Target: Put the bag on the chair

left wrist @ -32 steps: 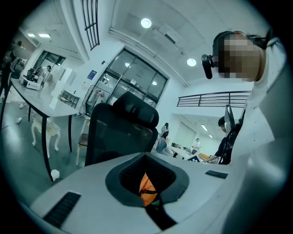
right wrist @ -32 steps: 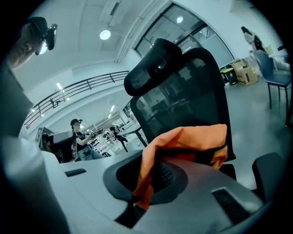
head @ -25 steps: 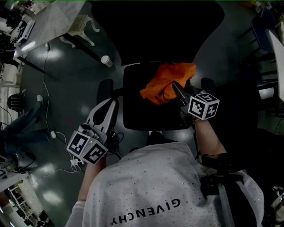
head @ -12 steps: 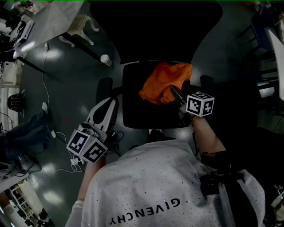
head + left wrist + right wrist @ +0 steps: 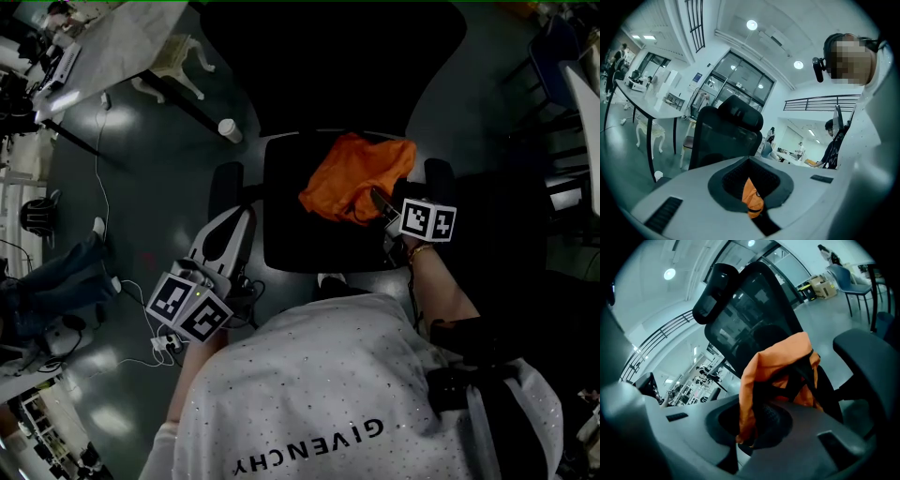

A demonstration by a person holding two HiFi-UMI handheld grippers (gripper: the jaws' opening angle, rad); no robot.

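An orange bag [image 5: 356, 178] lies crumpled on the back right part of the black office chair's seat [image 5: 291, 234]. My right gripper [image 5: 380, 202] reaches in from the seat's right front and is shut on the bag's near edge. In the right gripper view the orange cloth [image 5: 764, 366] and its black straps bunch up out of the jaws, in front of the chair's backrest [image 5: 750, 310]. My left gripper [image 5: 230, 230] hangs left of the seat, shut and holding nothing. In its view a strip of the bag [image 5: 751, 197] shows past the jaws.
The chair's armrests [image 5: 223, 183] [image 5: 438, 175] flank the seat. A paper cup [image 5: 226, 129] stands on the floor at the back left, near a white table [image 5: 108, 47]. Cables [image 5: 98, 159] trail over the floor, and a person's legs [image 5: 56, 277] are at the left. A blue chair [image 5: 562, 56] is at the far right.
The right gripper has tipped and shifted slightly with the bag, which now lies a little flatter on the seat. The left gripper has hardly moved.
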